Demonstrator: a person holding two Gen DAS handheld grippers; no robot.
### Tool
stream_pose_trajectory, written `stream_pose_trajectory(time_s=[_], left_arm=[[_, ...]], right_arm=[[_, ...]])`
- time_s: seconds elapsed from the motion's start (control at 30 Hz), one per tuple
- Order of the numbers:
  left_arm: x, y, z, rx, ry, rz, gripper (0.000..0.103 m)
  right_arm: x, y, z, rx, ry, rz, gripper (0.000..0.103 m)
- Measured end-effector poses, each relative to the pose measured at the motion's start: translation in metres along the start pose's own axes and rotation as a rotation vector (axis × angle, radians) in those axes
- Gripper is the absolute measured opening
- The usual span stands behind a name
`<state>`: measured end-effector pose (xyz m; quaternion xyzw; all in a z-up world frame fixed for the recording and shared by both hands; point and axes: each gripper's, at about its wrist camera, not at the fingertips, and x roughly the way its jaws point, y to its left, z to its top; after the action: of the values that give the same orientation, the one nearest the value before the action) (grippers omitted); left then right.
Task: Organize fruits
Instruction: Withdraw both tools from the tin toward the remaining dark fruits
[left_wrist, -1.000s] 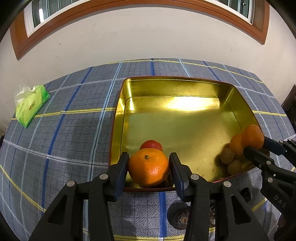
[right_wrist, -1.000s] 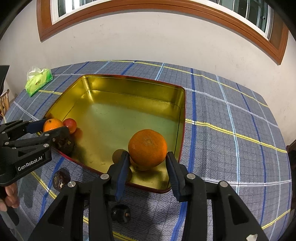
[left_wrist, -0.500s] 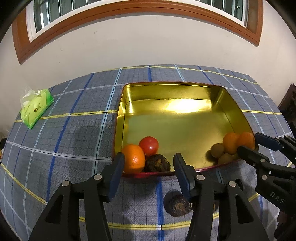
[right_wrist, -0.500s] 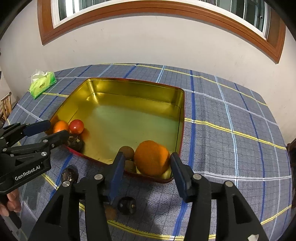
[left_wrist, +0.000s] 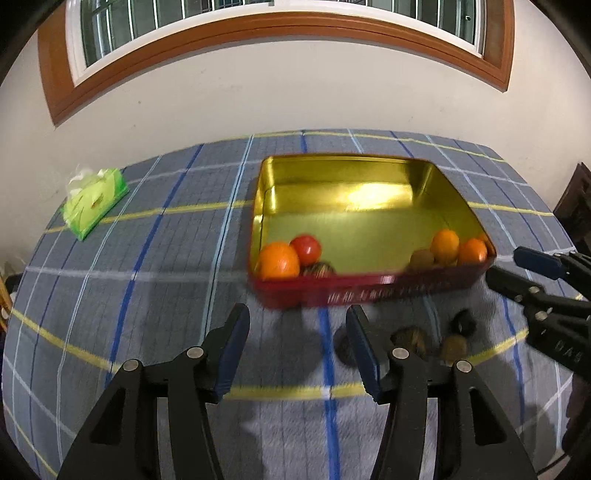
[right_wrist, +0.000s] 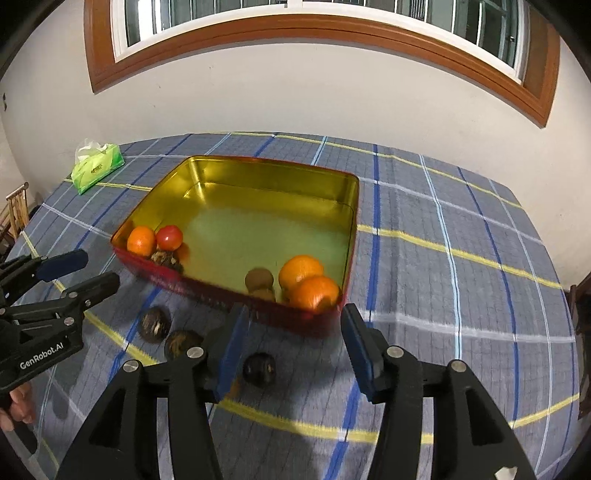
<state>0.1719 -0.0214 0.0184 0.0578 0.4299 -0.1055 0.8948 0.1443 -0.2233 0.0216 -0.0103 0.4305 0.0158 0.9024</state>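
Observation:
A gold tin tray (left_wrist: 351, 173) (right_wrist: 266, 173) with red outer walls sits on the checked tablecloth. In its near left corner lie an orange (left_wrist: 277, 260) (right_wrist: 140, 240), a red tomato (left_wrist: 306, 249) (right_wrist: 169, 237) and a dark wrinkled fruit (right_wrist: 165, 257). In its near right corner lie two oranges (right_wrist: 313, 291) (left_wrist: 445, 245) and a brown kiwi (right_wrist: 259, 278). Several dark fruits (right_wrist: 155, 324) (right_wrist: 259, 369) (left_wrist: 408, 338) lie on the cloth in front of the tray. My left gripper (left_wrist: 297, 345) is open and empty, in front of the tray. My right gripper (right_wrist: 291, 350) is open and empty above the loose fruits.
A green tissue pack (left_wrist: 94, 197) (right_wrist: 96, 165) lies at the far left of the table. A wall with a wood-framed window stands behind the table. A wooden chair (right_wrist: 14, 206) shows at the left edge.
Both grippers let go of their oranges into the tray's near corners, opened, and pulled back and up from the tray.

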Motion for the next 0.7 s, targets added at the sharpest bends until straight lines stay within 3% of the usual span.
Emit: stream_pose_trajectory(time_s=[0.43, 0.7], left_arm=[[-0.001, 0.017, -0.076, -0.049, 0.081, 0.019, 0.055], [-0.005, 0.017, -0.091, -0.045, 0.079, 0.039, 0.055]], right_arm=[[-0.018, -0.019, -0.074, 0.077, 0.072, -0.007, 0.05], [-0.016, -0.017, -0.092, 0.075, 0.1, 0.001, 0.049]])
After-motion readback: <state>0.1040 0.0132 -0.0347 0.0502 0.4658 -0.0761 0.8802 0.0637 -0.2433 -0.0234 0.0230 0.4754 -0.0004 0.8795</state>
